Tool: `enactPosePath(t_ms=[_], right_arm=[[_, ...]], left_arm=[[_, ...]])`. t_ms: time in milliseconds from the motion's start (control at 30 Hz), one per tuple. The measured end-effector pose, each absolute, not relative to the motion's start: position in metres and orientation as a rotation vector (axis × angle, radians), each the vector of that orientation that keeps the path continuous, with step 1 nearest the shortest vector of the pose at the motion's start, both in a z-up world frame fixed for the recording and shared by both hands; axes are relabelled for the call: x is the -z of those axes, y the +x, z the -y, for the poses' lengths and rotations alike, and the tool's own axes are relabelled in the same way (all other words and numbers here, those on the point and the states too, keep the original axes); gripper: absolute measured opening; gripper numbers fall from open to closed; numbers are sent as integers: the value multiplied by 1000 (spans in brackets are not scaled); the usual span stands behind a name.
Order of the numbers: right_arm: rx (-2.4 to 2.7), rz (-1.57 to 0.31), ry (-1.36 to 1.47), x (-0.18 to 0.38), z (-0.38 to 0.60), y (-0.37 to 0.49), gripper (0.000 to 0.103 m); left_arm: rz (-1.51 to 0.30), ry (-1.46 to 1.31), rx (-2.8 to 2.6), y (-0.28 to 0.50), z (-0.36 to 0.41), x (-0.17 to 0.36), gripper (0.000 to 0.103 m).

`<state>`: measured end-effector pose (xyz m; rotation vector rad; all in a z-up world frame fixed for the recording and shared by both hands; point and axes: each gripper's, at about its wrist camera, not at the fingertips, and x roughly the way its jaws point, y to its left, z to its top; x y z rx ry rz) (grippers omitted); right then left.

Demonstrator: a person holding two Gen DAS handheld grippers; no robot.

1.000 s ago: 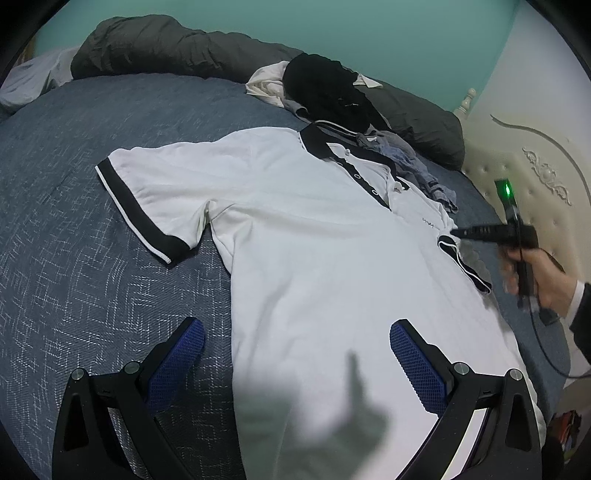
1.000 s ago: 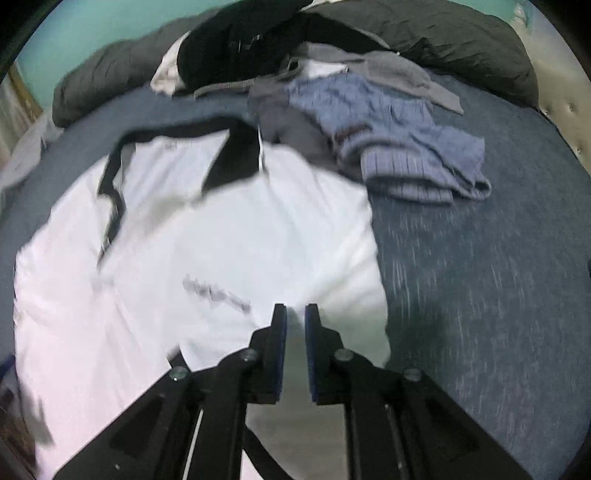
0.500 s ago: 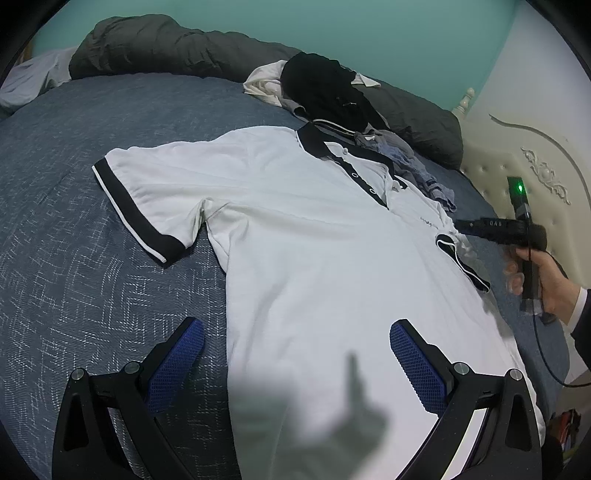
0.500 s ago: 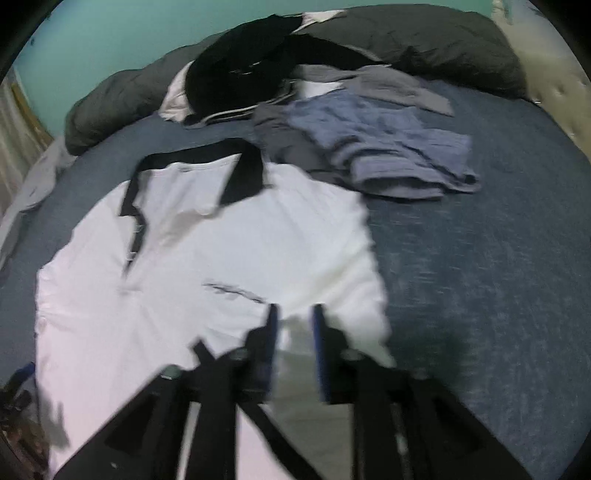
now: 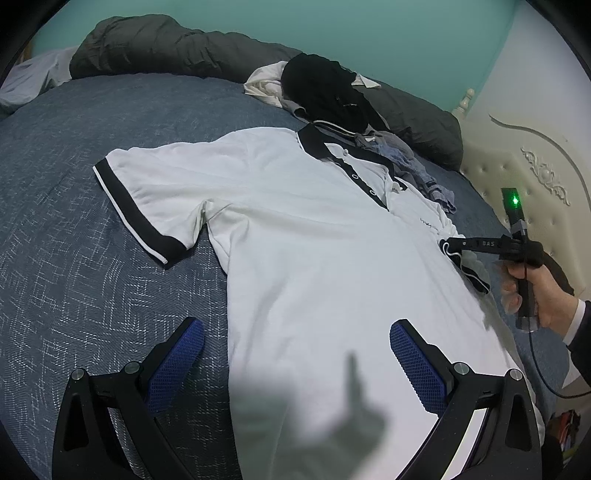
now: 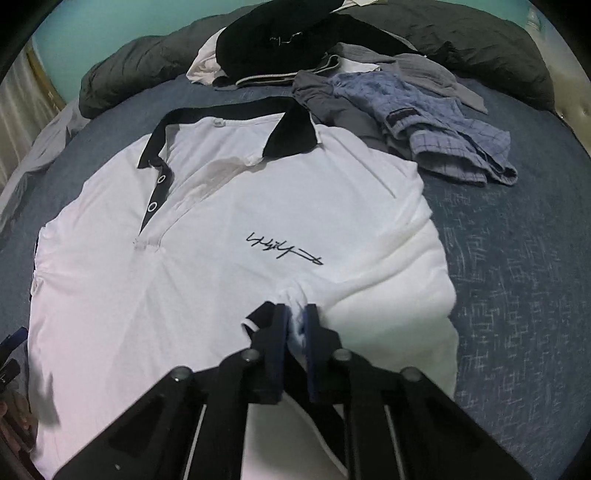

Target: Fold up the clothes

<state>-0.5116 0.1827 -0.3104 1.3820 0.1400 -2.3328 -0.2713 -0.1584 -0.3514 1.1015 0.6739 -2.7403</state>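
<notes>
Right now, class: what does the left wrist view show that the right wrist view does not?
Left wrist only: the open left claw, the shirt's flat black-banded sleeve, the hand holding the right tool. Right wrist only: the right claw pinching the other sleeve, the chest signature. Both: white polo shirt, clothes pile, blue bedspread.

A bedroom in a home: a bed [image 5: 92,221] with a blue patterned cover, a cream tufted headboard [image 5: 532,173], a dark duvet [image 5: 166,48] along its far edge, and teal walls [image 5: 332,29].
</notes>
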Motion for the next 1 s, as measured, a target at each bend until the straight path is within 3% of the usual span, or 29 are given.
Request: enactPosePath(t_ms=[333, 800, 1000], right_arm=[[2402, 13, 1308, 289, -226, -495, 6], [2423, -107, 1488, 306, -235, -498, 7], [2456, -62, 1375, 286, -229, -493, 17]], left_arm=[[-675, 1103, 2741, -271, 158, 352, 103], [-672, 1107, 2742, -273, 156, 353, 103], [-676, 1102, 2742, -271, 157, 351, 103]])
